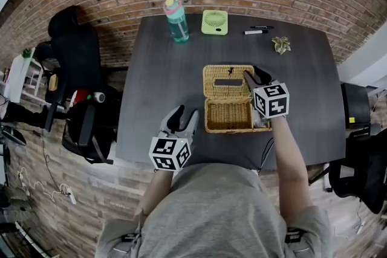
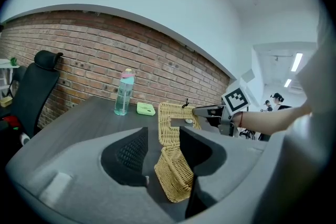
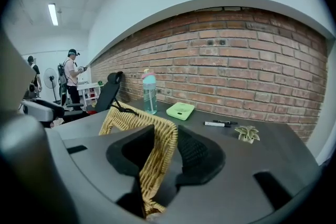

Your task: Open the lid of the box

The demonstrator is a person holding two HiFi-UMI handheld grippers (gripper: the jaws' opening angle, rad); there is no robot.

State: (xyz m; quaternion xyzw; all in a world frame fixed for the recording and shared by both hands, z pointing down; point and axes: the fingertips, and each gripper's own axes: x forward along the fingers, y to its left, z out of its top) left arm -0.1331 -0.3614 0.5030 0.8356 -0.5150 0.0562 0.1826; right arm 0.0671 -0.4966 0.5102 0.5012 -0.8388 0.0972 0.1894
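Observation:
A woven wicker box (image 1: 228, 116) stands open in the middle of the dark table (image 1: 157, 87). Its lid (image 1: 227, 81) is tipped up and back on the far side. My right gripper (image 1: 257, 78) is at the lid's right edge and shut on it; in the right gripper view the wicker lid (image 3: 131, 118) fills the gap between the jaws of the right gripper (image 3: 165, 157). My left gripper (image 1: 181, 121) hovers open just left of the box, touching nothing. In the left gripper view the box (image 2: 173, 176) lies ahead of the left gripper (image 2: 165, 160), with the raised lid (image 2: 170, 123) behind it.
At the table's far edge stand a teal water bottle (image 1: 176, 21) and a flat green gadget (image 1: 214, 22). Two markers (image 1: 257, 30) and a small plant-like ornament (image 1: 280, 44) lie further right. A black office chair (image 1: 75, 51) stands left of the table, and a brick wall runs behind.

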